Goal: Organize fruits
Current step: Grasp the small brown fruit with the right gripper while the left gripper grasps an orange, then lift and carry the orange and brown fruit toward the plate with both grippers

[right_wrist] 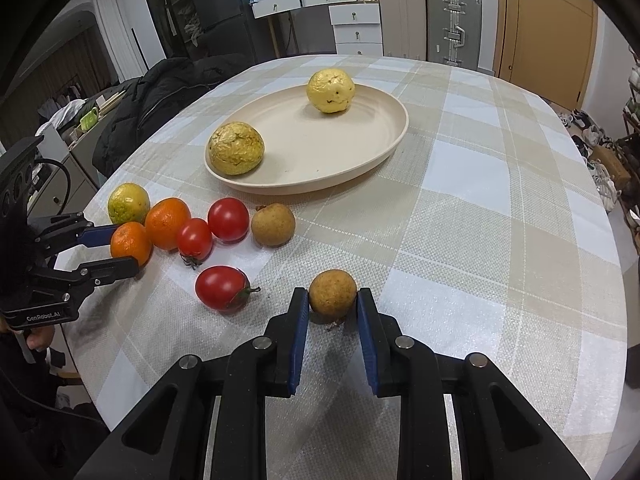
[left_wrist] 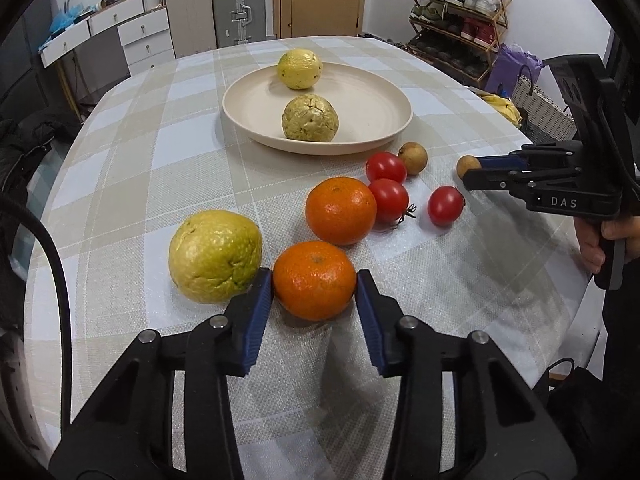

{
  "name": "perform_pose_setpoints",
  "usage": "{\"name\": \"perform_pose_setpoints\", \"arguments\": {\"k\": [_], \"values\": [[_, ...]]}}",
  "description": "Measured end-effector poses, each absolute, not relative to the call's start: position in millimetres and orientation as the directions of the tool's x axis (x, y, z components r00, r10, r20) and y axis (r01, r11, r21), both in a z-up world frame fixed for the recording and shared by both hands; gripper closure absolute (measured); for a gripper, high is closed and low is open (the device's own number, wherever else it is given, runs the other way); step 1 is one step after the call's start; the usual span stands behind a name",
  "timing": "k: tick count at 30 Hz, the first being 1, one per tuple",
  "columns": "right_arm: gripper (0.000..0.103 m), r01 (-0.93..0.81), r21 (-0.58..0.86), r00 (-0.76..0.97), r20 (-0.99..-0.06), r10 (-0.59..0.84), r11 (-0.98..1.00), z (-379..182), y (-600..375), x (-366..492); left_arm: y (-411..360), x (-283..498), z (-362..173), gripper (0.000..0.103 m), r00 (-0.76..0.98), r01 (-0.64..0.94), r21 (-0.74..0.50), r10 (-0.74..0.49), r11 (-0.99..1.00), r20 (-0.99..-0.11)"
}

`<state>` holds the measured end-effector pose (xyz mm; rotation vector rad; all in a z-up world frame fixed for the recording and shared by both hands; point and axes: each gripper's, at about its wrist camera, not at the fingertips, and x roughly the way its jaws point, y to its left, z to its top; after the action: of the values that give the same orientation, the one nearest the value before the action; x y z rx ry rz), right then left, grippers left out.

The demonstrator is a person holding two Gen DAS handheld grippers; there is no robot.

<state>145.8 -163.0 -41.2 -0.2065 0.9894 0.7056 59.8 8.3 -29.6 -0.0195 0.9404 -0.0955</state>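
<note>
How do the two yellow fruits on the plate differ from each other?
The near yellow fruit is duller, brownish and deeply wrinkled; the far yellow fruit is brighter yellow, smoother, with small dark spots. The near one sits by the plate's front rim, the far one by its back rim. They do not touch. Both are round, similar in size, and sit on the plate.

Tabletop (left_wrist: 120, 184) cloth: beige-and-white plaid. Plate (left_wrist: 372, 92): cream. Tangerines (left_wrist: 314, 280): bright orange. Cherry tomatoes (left_wrist: 445, 205): glossy red. Longan (right_wrist: 332, 293): tan-brown. Fingers (left_wrist: 260, 312): black, blue pads. Big citrus (left_wrist: 214, 256): yellow-green.
</note>
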Motion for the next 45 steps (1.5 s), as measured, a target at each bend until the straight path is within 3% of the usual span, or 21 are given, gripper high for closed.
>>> {"name": "perform_pose_setpoints", "arguments": {"k": [10,16,32,45], "values": [[0.078,-0.634,0.133,0.363,-0.818,0.446,0.761,-41,-162,144,7,57,-20,0.065,0.633,0.079,-0.081,-0.113,0.994,-0.766],[0.079,-0.657,0.113,0.422,-0.764,0.488,0.745,-21,-161,134,10,53,-11,0.065,0.669,0.065,-0.093,-0.112,0.994,-0.735],[0.079,-0.648,0.195,0.471,-0.657,0.589,0.736,6,-168,132,19,50,10,0.065,0.753,0.022,-0.123,-0.098,0.992,-0.650],[0.079,-0.648,0.231,0.460,-0.640,0.616,0.725,6,-159,130,27,65,16,0.064,0.777,-0.013,-0.119,-0.065,0.993,-0.627]]}}
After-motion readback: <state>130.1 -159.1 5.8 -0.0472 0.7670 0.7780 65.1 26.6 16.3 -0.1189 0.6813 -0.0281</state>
